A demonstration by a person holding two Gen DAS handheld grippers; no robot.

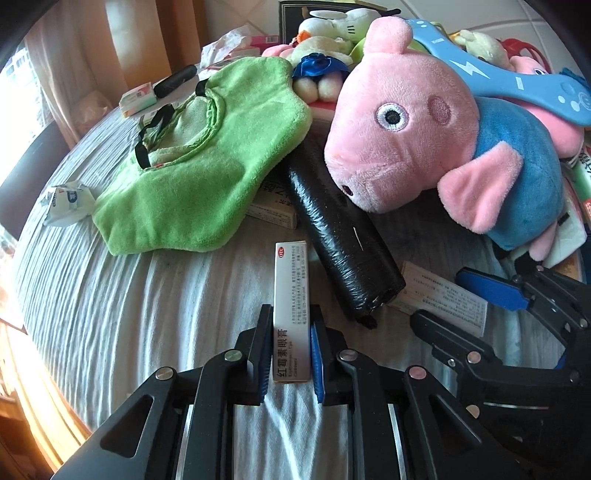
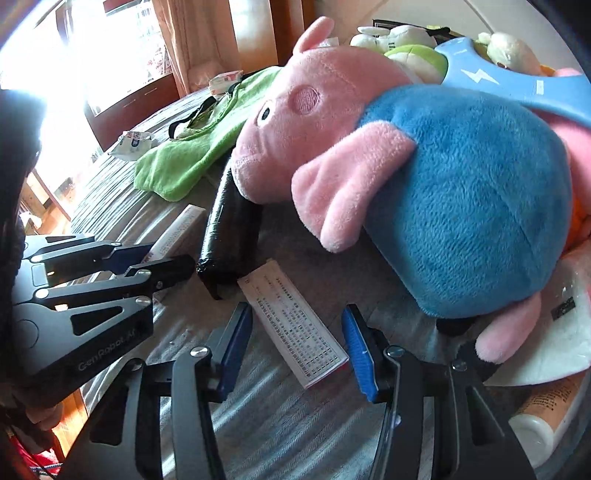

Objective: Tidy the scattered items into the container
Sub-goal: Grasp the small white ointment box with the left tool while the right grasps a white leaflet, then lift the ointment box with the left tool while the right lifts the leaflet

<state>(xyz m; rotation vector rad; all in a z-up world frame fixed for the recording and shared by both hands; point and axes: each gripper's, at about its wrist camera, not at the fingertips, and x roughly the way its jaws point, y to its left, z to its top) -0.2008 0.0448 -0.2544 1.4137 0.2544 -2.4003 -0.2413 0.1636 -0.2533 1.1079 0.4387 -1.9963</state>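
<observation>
My left gripper [image 1: 291, 325] is shut on a narrow white ointment box [image 1: 290, 291] with red lettering, held just above the grey striped bedsheet [image 1: 147, 295]. In the right wrist view the left gripper [image 2: 166, 254] shows at the left, with the ointment box [image 2: 177, 229] in it. My right gripper [image 2: 295, 310] stands open astride a flat white printed box [image 2: 295, 328] lying on the sheet; the blue pads [image 2: 356, 350] sit close to its edges. The right gripper [image 1: 436, 295] is also at the lower right of the left wrist view.
A pink pig plush [image 1: 424, 140] in a blue shirt lies over a black wrapped roll [image 1: 340, 236]. A green cloth [image 1: 207, 158] and a crumpled wrapper [image 1: 66, 199] lie to the left. More plush toys [image 1: 332, 33] are piled behind. An orange-white tube [image 2: 546, 410] lies at right.
</observation>
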